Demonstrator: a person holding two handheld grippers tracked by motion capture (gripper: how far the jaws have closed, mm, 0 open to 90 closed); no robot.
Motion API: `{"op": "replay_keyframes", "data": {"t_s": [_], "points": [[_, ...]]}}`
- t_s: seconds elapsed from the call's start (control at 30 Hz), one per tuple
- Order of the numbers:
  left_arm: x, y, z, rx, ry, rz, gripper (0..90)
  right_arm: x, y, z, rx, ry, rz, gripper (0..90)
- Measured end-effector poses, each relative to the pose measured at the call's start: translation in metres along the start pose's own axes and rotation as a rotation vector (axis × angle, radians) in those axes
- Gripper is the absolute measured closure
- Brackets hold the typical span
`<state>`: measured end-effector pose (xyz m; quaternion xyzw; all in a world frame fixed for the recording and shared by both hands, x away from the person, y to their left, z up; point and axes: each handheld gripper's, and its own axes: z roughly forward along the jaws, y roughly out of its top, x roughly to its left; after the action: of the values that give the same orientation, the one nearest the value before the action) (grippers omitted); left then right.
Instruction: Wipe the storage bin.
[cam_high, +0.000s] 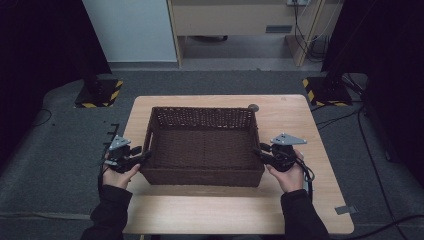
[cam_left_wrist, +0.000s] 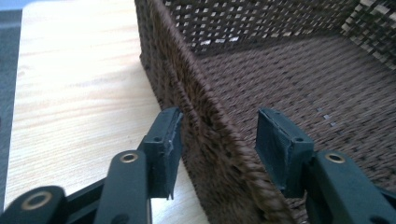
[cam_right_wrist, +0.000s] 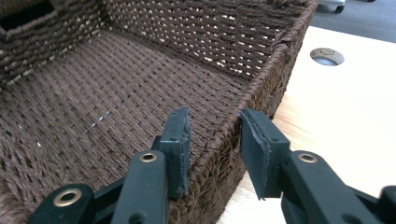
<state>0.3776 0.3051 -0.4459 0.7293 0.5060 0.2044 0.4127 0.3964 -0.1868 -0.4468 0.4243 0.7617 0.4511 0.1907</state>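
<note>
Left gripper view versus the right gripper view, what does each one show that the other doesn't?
The left gripper view alone shows the left gripper straddling the wicker basket's left wall, pads not pressing it. The right gripper view alone shows the right gripper astride the right wall, also not pressing, plus a round hole in the table. Both share the basket's woven floor and the light wooden table.

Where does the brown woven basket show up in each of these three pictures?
High view: basket at the table's centre.
Left gripper view: its side wall runs between the black jaws.
Right gripper view: its rim sits between the jaws.
Shared landmark: the pale wooden table.
</note>
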Motion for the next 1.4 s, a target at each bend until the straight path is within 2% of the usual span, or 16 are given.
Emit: {"op": "replay_keyframes", "data": {"t_s": [0.1,0.17,0.27,0.4,0.47,0.57,0.7,0.73,0.83,0.93,0.97,1.13,1.27,1.33,1.4], "points": [[-0.004,0.001,-0.006,-0.002,0.013,0.022,50.4,0.000,-0.003,-0.001,-0.016,0.002,0.022,64.8],[-0.006,-0.001,-0.006,0.020,0.006,0.029,56.1,0.003,-0.004,-0.003,-0.011,-0.007,0.018,64.7],[-0.008,-0.002,-0.003,0.045,0.009,0.016,66.7,0.008,-0.005,-0.007,0.001,-0.012,0.013,63.8],[-0.007,-0.001,-0.001,0.045,0.032,-0.006,70.9,0.012,-0.004,-0.012,0.017,-0.003,0.005,62.9],[-0.007,0.000,0.001,0.040,0.039,-0.010,71.8,0.012,0.000,-0.014,0.008,-0.001,-0.016,60.3],[-0.004,0.001,0.004,0.029,0.052,-0.018,73.2,0.009,0.005,-0.011,-0.052,-0.014,-0.011,57.8],[-0.001,0.002,0.007,0.019,0.045,-0.018,73.8,0.006,0.003,0.000,-0.039,-0.065,-0.037,58.0],[-0.001,0.002,0.007,0.020,0.044,-0.013,73.4,0.005,0.002,0.002,-0.047,-0.056,-0.022,58.3],[-0.001,0.003,0.002,0.020,0.029,-0.002,69.0,0.004,0.000,0.004,-0.053,-0.026,0.015,63.1],[-0.003,0.001,-0.006,-0.018,0.029,0.003,60.1,0.007,0.000,0.003,-0.045,-0.039,-0.004,64.2],[-0.004,0.000,-0.008,-0.016,0.025,0.003,60.2,0.007,0.000,0.002,-0.041,-0.038,-0.010,64.3],[-0.003,-0.003,-0.002,0.018,0.053,0.016,67.1,0.010,-0.002,-0.003,-0.043,-0.028,-0.005,67.0],[0.001,-0.003,0.002,0.014,0.057,-0.010,72.8,0.015,-0.001,-0.009,-0.016,-0.018,-0.020,66.5],[0.001,-0.002,0.004,0.011,0.070,-0.015,75.4,0.015,0.002,-0.009,-0.005,-0.014,-0.021,63.7],[0.002,0.000,0.006,0.010,0.083,-0.014,76.6,0.013,0.003,-0.006,-0.023,-0.034,-0.030,60.3]]}}
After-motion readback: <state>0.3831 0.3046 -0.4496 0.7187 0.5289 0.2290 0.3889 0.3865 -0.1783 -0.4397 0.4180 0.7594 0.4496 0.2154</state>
